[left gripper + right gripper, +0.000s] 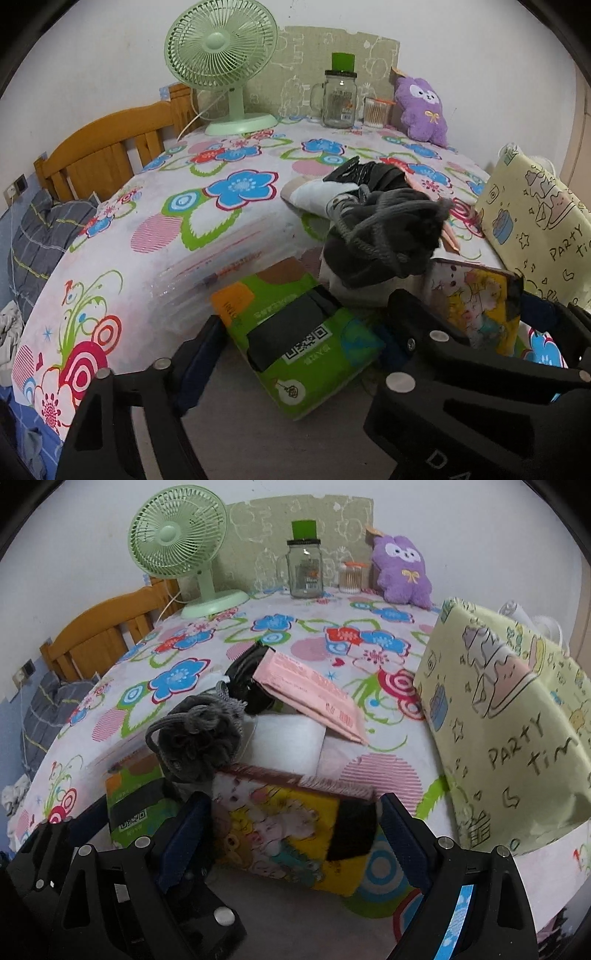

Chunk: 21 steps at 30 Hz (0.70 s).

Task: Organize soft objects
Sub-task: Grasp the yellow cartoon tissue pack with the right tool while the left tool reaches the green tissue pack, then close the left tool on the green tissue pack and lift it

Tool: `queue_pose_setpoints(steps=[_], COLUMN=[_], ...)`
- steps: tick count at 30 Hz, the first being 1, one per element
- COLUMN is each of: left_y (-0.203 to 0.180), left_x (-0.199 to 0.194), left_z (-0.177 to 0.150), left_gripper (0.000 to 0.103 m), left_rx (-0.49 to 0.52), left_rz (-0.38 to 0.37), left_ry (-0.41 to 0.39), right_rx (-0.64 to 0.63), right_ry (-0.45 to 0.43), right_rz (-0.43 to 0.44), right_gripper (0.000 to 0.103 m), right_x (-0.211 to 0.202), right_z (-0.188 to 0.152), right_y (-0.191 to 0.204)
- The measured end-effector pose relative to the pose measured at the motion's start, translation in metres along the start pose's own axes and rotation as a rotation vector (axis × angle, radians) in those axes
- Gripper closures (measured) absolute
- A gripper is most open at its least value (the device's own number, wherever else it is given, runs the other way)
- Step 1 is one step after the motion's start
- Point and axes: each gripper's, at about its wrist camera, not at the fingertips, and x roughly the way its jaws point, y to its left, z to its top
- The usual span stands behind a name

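My left gripper open around green tissue pack. My right gripper open, straddling yellow cartoon pack. Grey pompom hat just behind.

Both handheld grippers sit low at the near edge of the flowered tablecloth, fingers pointing across it. The left gripper has its jaws spread wide, blue pads facing inward, a green packet lying in the gap between them. The right gripper is likewise parted, its fingers flanking a yellow cartoon-printed packet; whether the pads touch it cannot be told. The two grippers stand side by side.
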Motion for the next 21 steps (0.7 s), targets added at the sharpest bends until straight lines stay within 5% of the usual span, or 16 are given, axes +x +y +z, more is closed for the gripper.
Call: queue_pose_setpoints(steps=[5, 21], left_y=[-0.003, -0.005], left_x=[-0.001, -0.026], left_z=[-0.001, -0.004], left_gripper=[0.026, 0.036], left_rx=[0.011, 0.0], left_rz=[0.006, -0.005], left_ry=[-0.004, -0.038], right_rx=[0.037, 0.018], right_ry=[0.032, -0.024], right_rz=[0.05, 0.058], right_gripper=[0.025, 0.026], right_x=[0.002, -0.026], right_z=[-0.001, -0.006], right_y=[-0.005, -0.004])
